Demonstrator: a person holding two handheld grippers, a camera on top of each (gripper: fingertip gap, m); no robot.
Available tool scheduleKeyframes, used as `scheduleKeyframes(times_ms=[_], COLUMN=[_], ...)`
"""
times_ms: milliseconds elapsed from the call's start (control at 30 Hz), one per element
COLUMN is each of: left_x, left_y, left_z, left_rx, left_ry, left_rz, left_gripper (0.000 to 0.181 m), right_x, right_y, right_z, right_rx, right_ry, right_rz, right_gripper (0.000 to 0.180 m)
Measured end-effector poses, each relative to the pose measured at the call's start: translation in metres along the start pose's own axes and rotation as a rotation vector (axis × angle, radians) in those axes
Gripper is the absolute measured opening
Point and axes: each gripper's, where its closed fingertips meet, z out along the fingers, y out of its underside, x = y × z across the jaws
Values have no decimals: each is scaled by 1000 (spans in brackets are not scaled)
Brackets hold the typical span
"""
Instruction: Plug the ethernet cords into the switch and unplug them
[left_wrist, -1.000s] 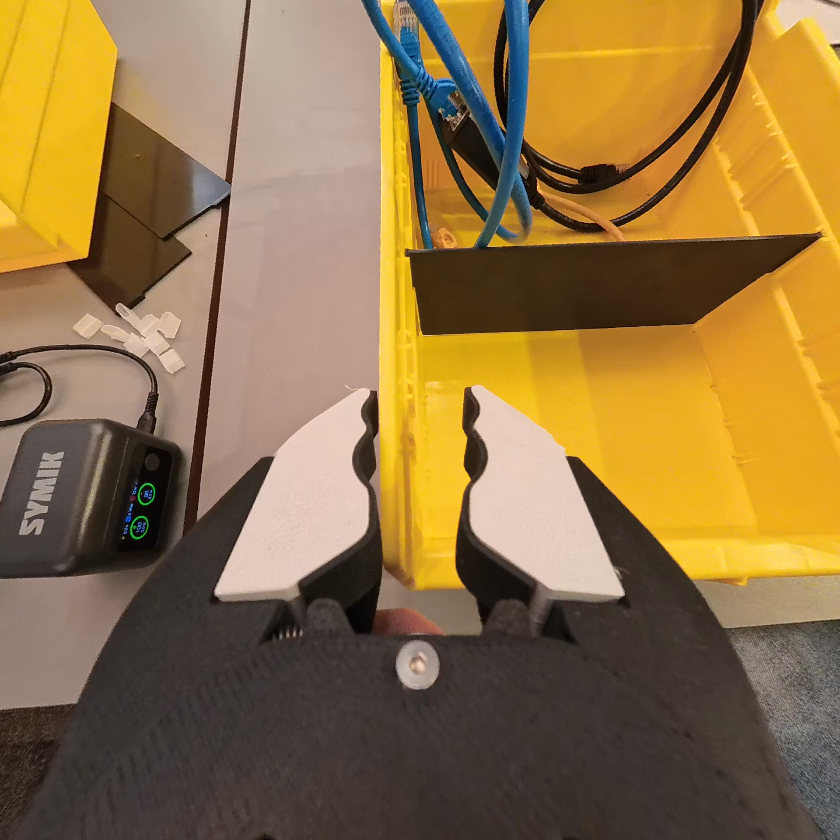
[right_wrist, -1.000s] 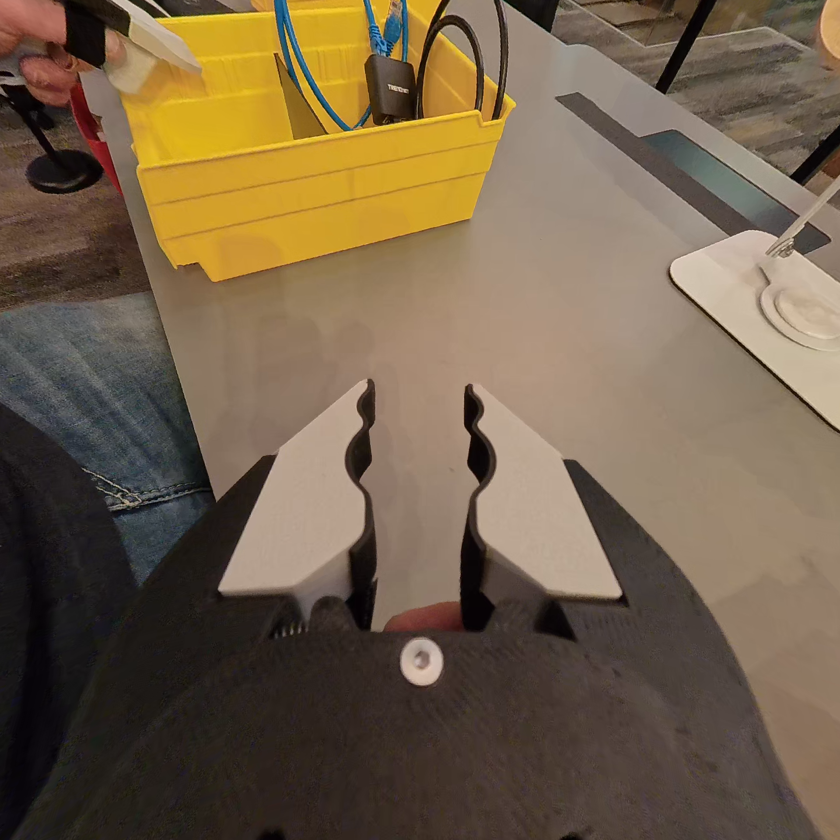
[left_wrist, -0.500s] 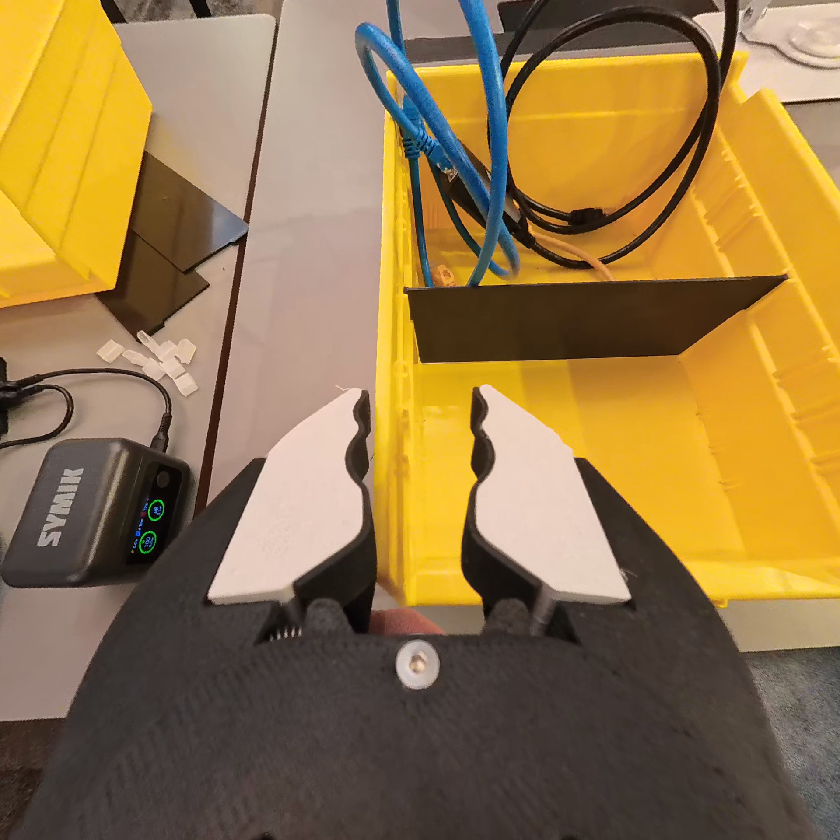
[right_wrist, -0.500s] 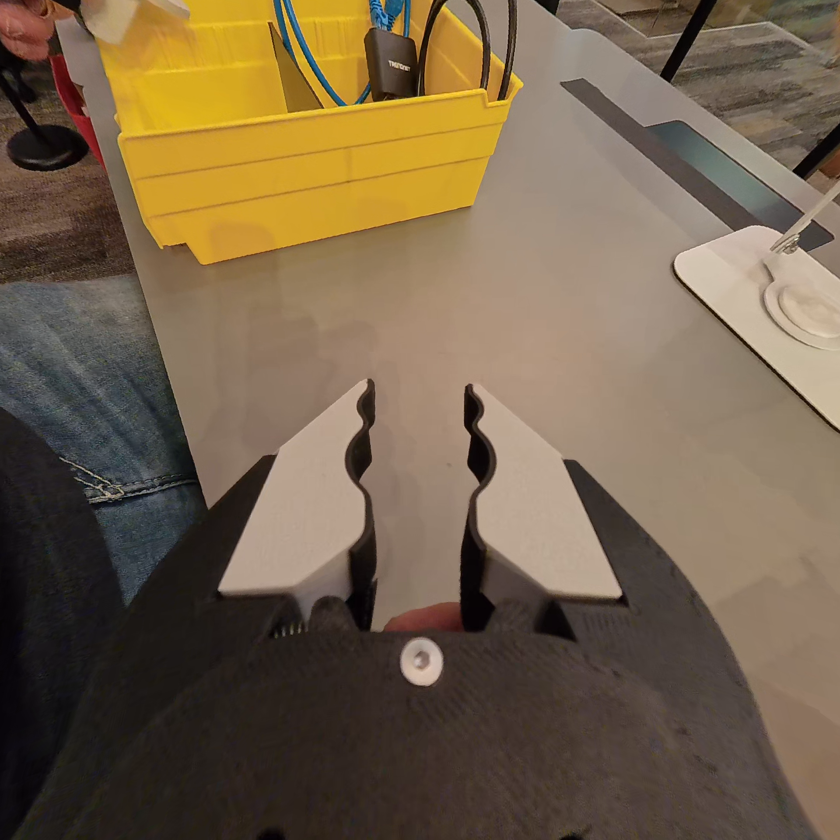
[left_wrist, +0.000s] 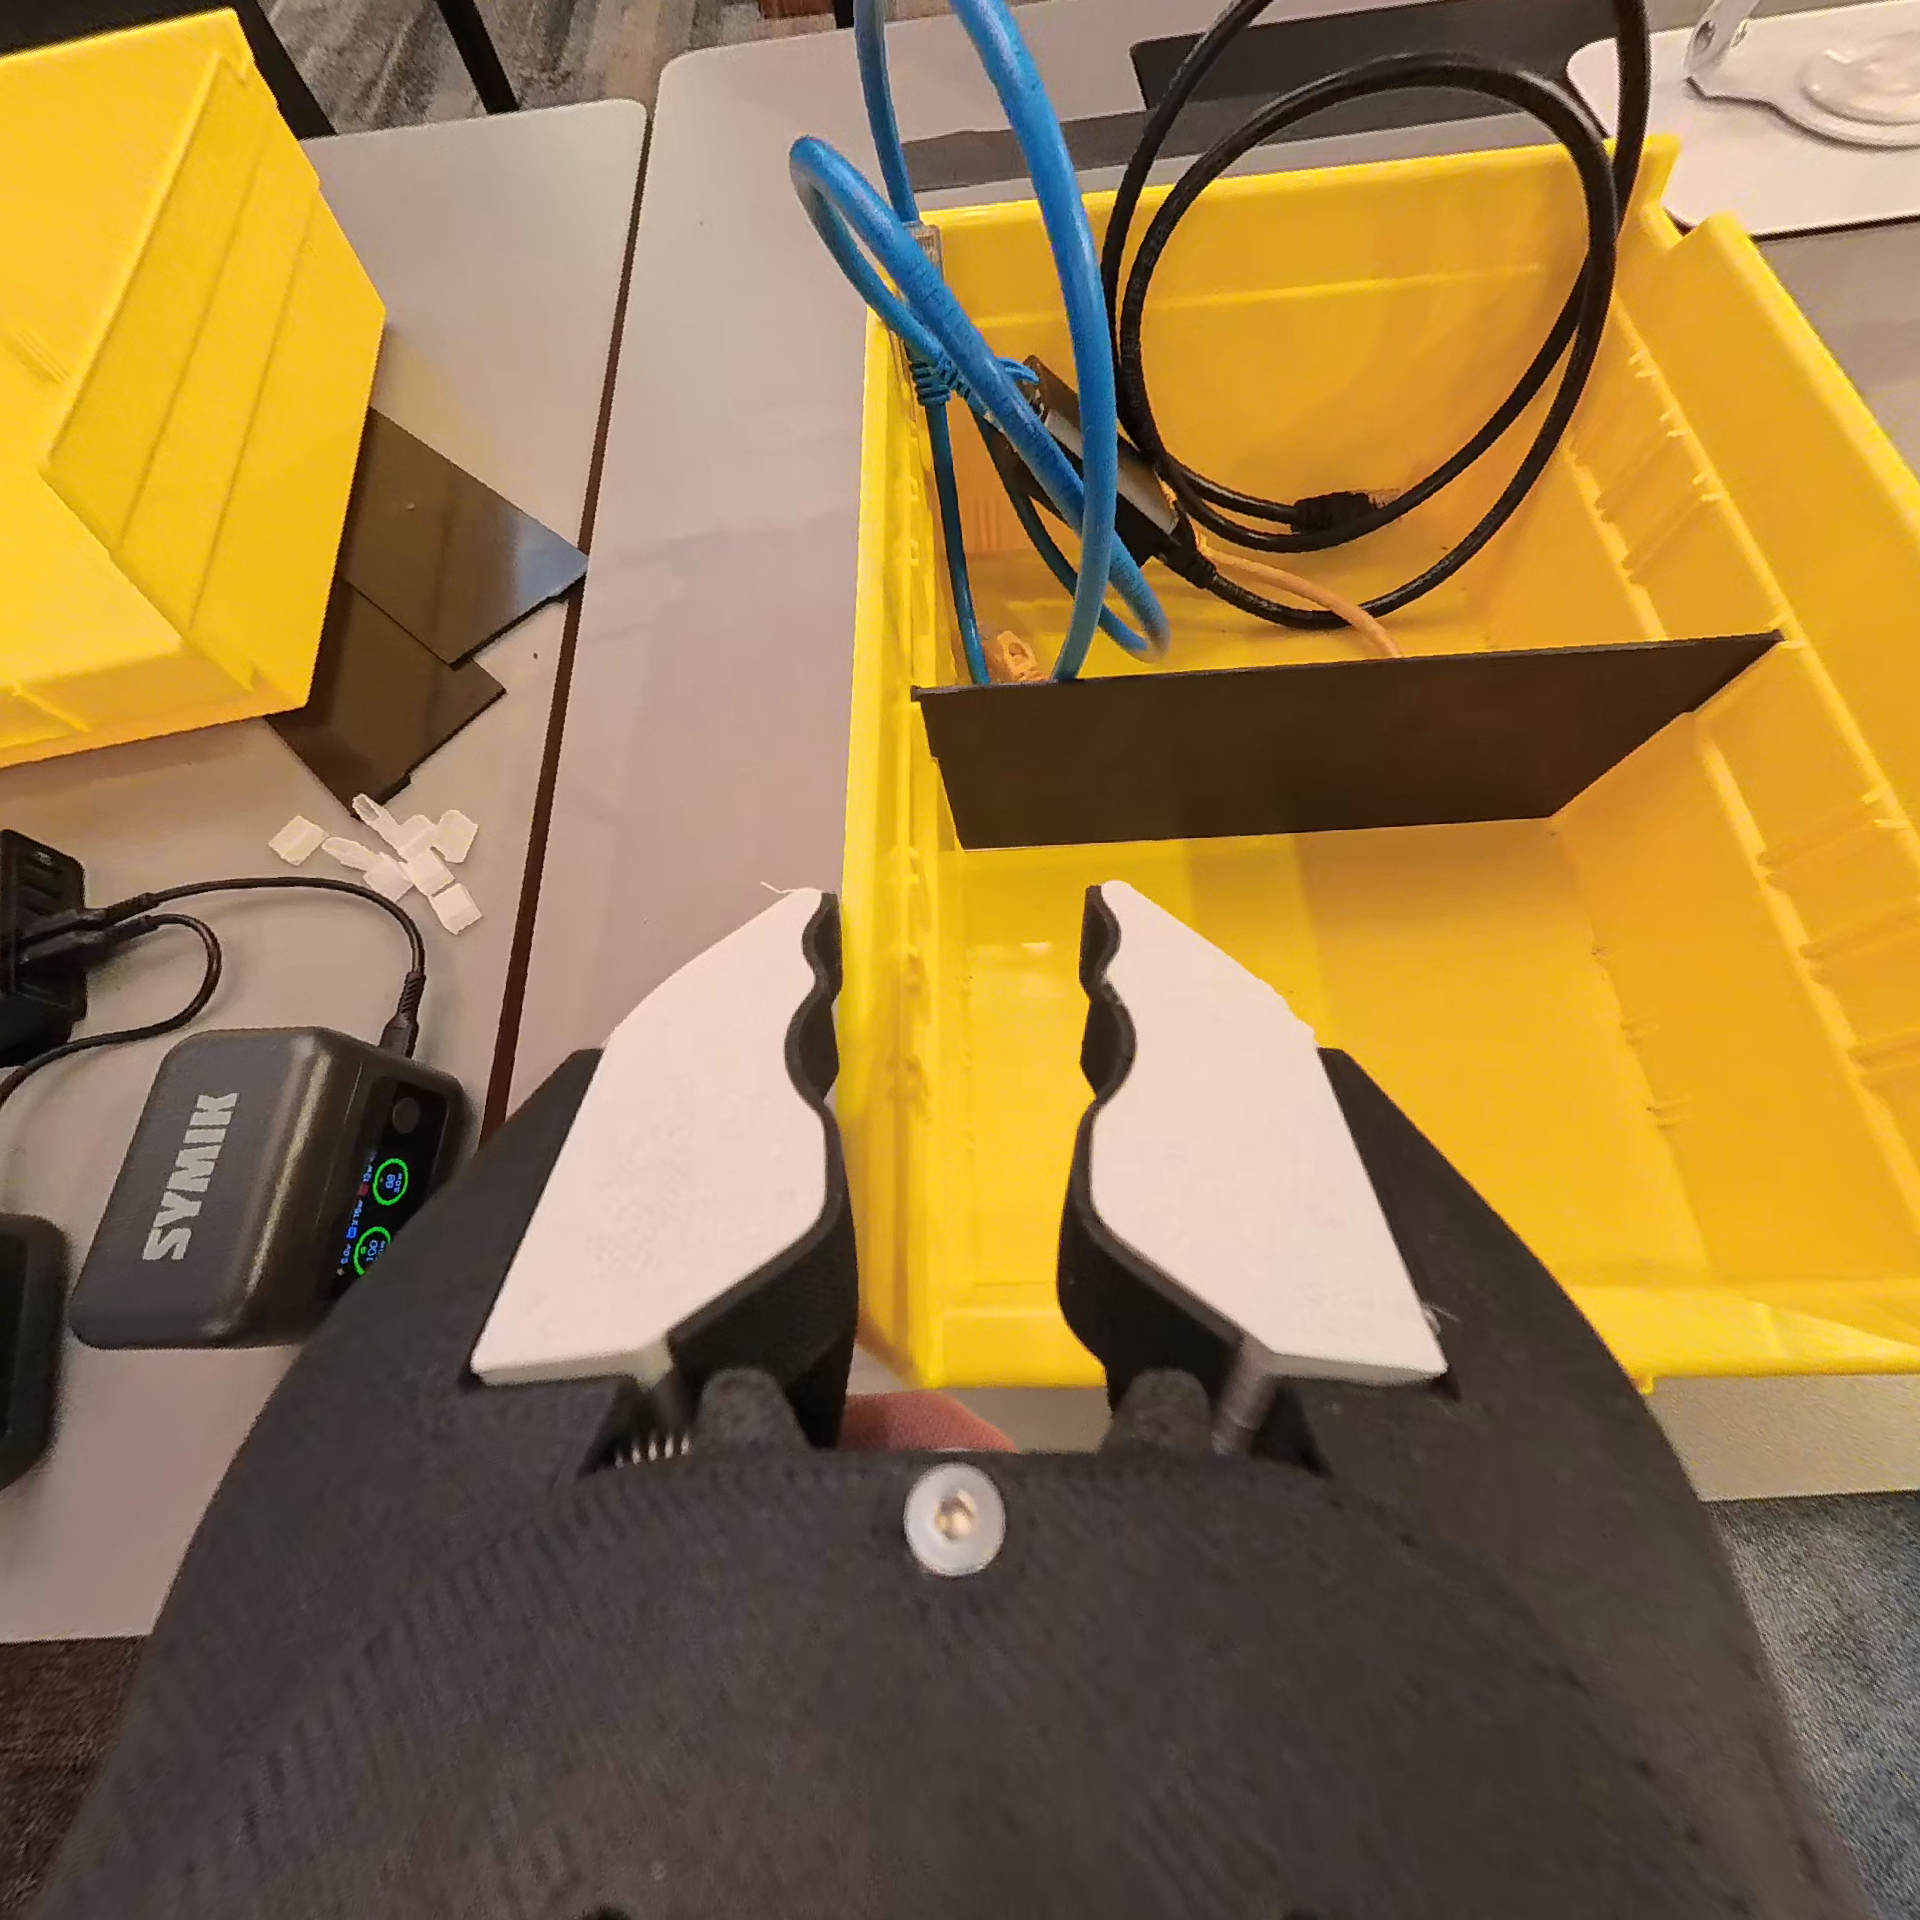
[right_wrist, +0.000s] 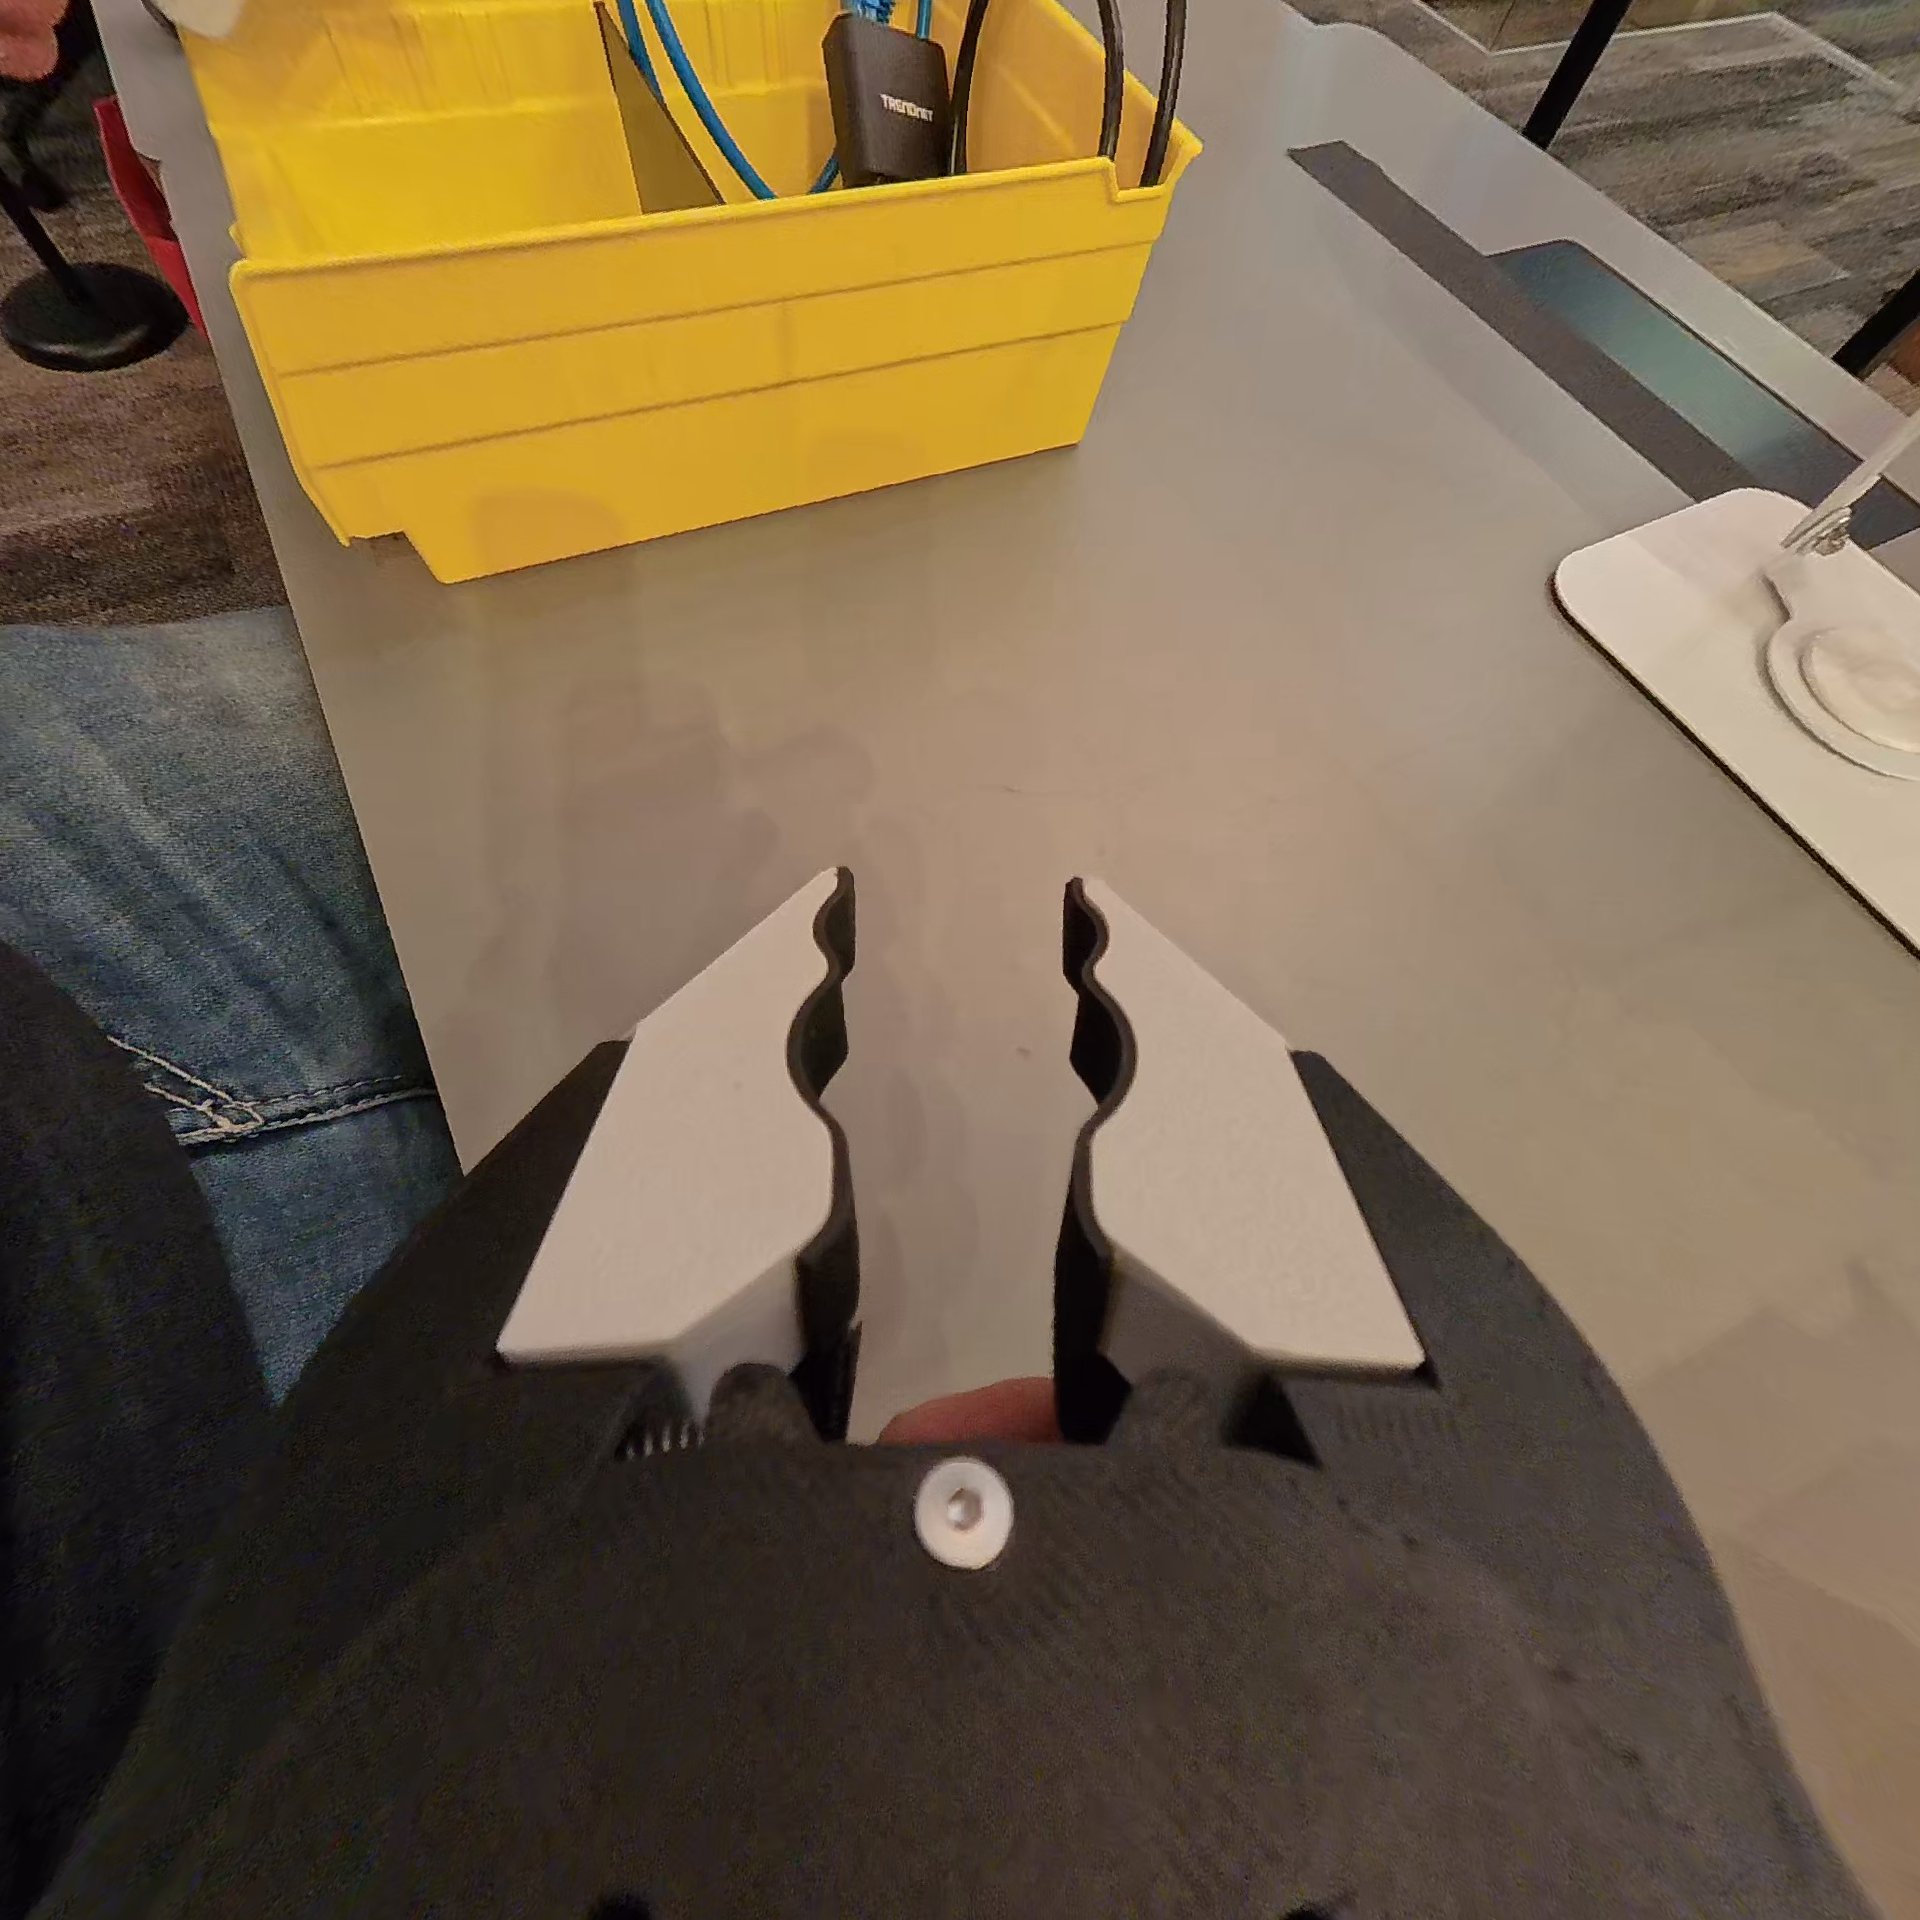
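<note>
Grey table (right_wrist: 1247, 727) — charger (left_wrist: 260, 1184) shows only leftward, white pad (right_wrist: 1704, 644) rightward.

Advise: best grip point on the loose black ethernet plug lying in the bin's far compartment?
Probably the black plug body, from above, left gripper fingers straddling its sides: it lies flat on the yellow bin floor, clear of the blue cords.
</note>
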Motion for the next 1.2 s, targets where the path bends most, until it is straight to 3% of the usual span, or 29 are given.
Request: scheduleKeyframes(times_ms=[800,1200], left_x=[2,16], left_y=[-17,-31], left_z=[-10,-16], left_rx=[75,139], left_ry=[-42,-33], left_rz=[41,112], left_gripper=[46,56], right_x=[-1,-1], right_y=[6,4], right_z=[2,2], right_rx=[-14,-5], right_ry=[-14,-18], right_rz=[0,-1], right_gripper=[40,41])
